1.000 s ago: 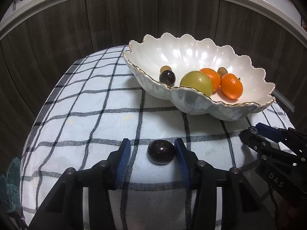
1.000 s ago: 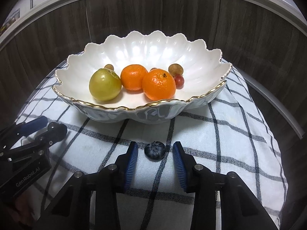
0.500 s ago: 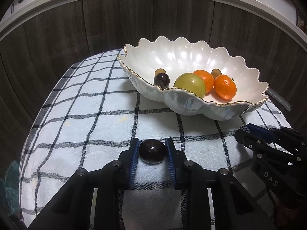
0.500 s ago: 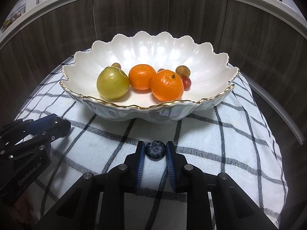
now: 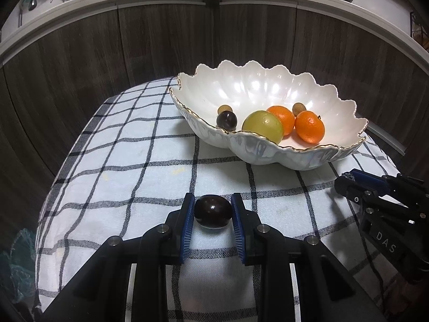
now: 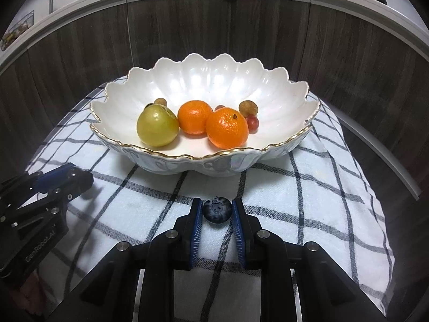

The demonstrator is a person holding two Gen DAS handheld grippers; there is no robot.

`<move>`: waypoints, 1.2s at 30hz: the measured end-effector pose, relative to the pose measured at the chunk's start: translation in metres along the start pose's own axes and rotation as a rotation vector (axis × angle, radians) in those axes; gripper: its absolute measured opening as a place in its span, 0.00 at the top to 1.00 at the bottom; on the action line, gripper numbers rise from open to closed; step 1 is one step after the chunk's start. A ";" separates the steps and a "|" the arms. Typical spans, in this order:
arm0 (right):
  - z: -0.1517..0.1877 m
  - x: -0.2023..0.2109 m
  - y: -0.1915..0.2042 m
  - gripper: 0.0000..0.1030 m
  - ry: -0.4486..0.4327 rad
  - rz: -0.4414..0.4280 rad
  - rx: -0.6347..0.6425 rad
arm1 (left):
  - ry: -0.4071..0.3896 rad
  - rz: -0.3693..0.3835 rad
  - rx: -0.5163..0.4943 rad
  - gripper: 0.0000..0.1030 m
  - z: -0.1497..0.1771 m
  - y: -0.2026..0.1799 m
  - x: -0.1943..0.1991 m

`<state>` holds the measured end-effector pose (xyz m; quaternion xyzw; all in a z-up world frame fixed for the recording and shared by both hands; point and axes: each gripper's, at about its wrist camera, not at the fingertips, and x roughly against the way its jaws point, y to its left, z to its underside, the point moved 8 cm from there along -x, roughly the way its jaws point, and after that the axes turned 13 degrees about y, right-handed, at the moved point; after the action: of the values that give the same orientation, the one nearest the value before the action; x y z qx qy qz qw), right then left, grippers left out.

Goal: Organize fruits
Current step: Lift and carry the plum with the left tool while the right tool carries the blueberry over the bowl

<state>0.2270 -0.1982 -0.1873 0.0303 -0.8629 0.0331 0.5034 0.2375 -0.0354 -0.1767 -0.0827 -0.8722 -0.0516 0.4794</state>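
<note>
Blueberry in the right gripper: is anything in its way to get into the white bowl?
Only the bowl's raised scalloped rim stands between it and the blueberry, which the right gripper grips. The checked cloth between them is bare. Just inside the rim, a mandarin sits straight ahead.

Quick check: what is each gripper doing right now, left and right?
Left gripper: closed on the dark grape.
Right gripper: closed on the blueberry.
</note>
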 end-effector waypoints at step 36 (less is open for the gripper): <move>-0.030 0.078 -0.013 0.77 -0.163 0.000 -0.051 | -0.102 -0.003 0.006 0.73 -0.043 -0.010 0.067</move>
<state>0.2154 -0.2099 -0.1042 0.0200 -0.9016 0.0088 0.4320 0.2363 -0.0459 -0.0969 -0.0825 -0.8958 -0.0453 0.4343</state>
